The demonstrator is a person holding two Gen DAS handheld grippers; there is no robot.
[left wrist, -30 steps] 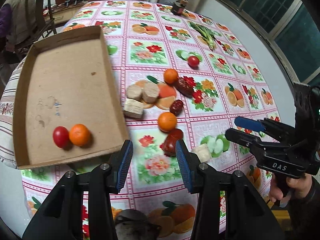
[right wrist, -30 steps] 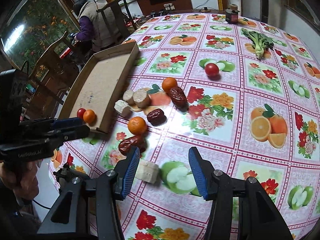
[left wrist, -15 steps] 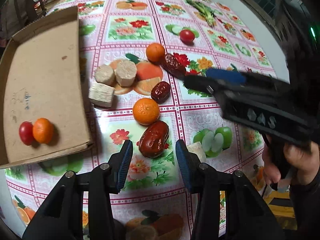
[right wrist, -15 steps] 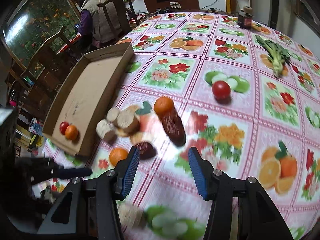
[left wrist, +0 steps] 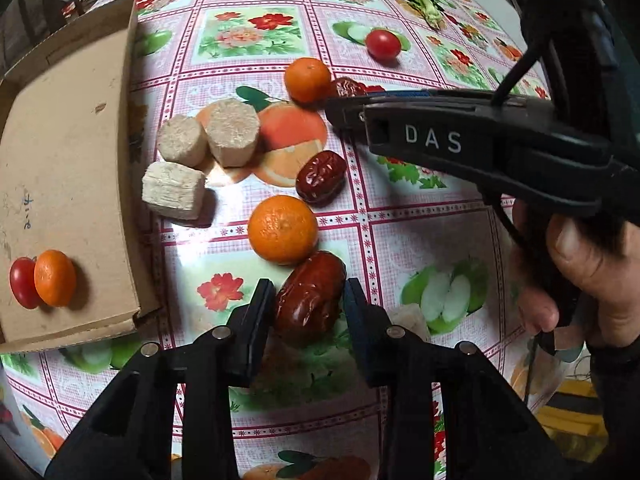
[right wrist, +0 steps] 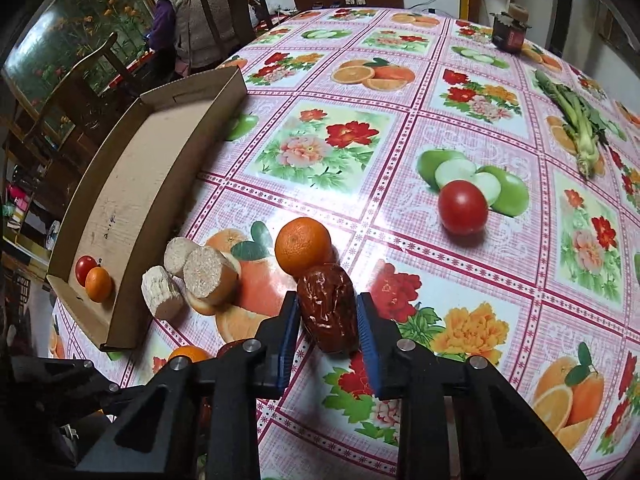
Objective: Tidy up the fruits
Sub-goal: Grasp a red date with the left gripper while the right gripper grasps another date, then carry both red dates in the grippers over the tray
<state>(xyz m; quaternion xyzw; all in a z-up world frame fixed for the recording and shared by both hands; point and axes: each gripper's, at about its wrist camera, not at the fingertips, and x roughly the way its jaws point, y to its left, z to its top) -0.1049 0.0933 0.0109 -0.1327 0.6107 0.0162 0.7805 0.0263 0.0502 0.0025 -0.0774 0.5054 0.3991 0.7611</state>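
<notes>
A date [left wrist: 310, 300] on the tablecloth [left wrist: 400, 240] is bracketed by the left gripper [left wrist: 308, 304], whose jaws are not visibly closed. Another date [right wrist: 330, 314] is bracketed likewise by the right gripper [right wrist: 328, 328]. Farther left, a tomato [right wrist: 85, 270] and an orange [right wrist: 98, 284] are held in the cardboard tray [right wrist: 132, 196].

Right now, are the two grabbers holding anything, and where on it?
Nothing is lifted yet. The left gripper has its fingers on both long sides of a big red date. The right gripper brackets another date likewise; both lie on the table.
</notes>
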